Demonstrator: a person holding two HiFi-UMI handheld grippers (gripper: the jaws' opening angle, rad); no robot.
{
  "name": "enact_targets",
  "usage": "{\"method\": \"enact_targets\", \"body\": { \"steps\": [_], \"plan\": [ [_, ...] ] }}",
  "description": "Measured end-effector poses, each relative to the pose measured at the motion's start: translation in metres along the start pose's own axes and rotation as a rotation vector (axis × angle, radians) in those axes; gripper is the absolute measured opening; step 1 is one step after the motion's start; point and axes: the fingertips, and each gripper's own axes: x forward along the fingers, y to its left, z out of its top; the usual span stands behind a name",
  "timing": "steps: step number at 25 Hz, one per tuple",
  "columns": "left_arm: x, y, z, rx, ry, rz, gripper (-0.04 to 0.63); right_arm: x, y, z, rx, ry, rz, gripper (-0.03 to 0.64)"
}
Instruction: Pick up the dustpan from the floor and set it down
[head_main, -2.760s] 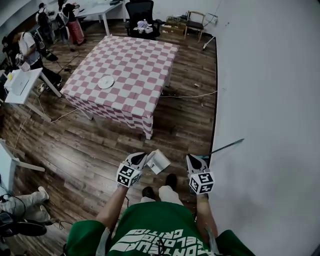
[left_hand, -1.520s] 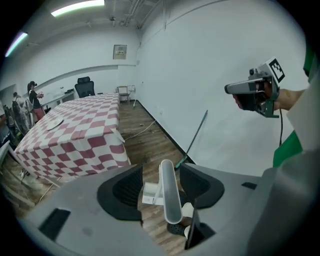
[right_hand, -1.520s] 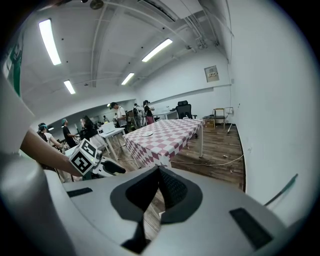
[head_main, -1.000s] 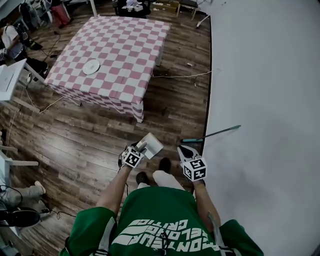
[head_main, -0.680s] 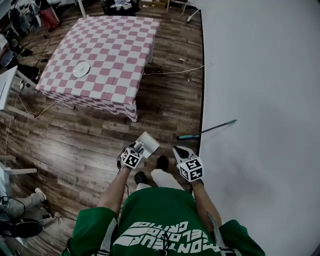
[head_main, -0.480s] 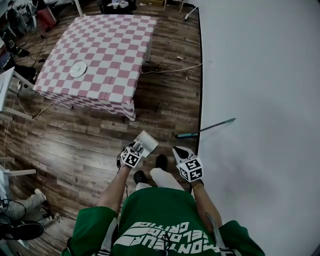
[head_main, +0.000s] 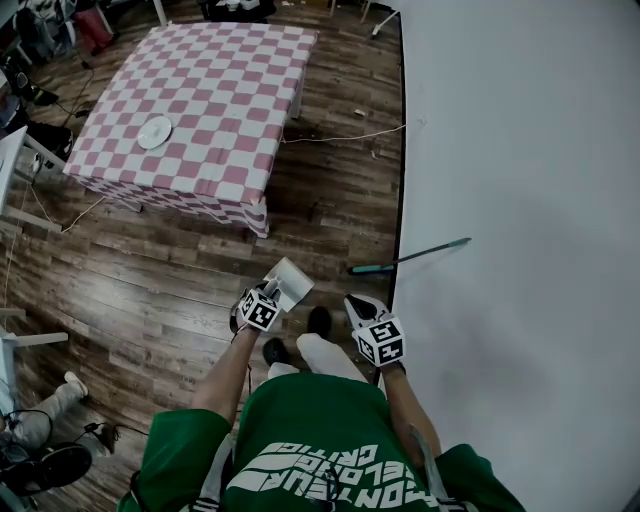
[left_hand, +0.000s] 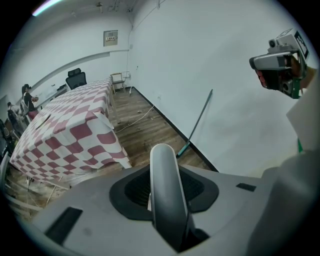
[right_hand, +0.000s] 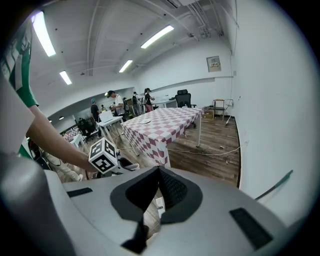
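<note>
**Dustpan.** The dustpan (head_main: 290, 277) is pale grey to white, with a flat rectangular pan. In the head view the pan shows as 1 light slab just beyond the left gripper (head_main: 268, 293). It is over the wood floor (head_main: 150, 270), ahead of the person's dark shoes (head_main: 320, 320) and near the wall (head_main: 520, 200). Whether the pan rests on the floor cannot be told. The handle (left_hand: 167, 195) is a smooth, glossy grey bar with a rounded end. In the left gripper view it stands upright and fills the gap between the jaws.

**Left gripper.** The jaws have just been closing. The handle is between them, with the 2 black pads (left_hand: 132, 189) tight against its sides. The gripper points steeply down.

**Right gripper.** The right gripper (head_main: 352, 301) hangs beside the person's right leg, close to the wall base. Its jaws meet at the tips, with nothing between them.

**Surroundings.**
- A broom (head_main: 410, 256) with a teal head leans against the wall, apart from both grippers.
- A table (head_main: 200, 90) under a red-and-white check cloth stands well beyond the dustpan.
- 1 white plate (head_main: 155, 131) lies on the table.
- Cables trail across the floor near the table.
</note>
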Motion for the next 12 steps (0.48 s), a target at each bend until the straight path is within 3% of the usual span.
{"method": "enact_targets", "body": {
  "steps": [12],
  "plan": [
    [-0.004, -0.0015, 0.0059, 0.015, 0.002, 0.004, 0.12, 0.0018, -0.0006, -0.0026, 0.003, -0.001, 0.003, 0.008]
  ]
}}
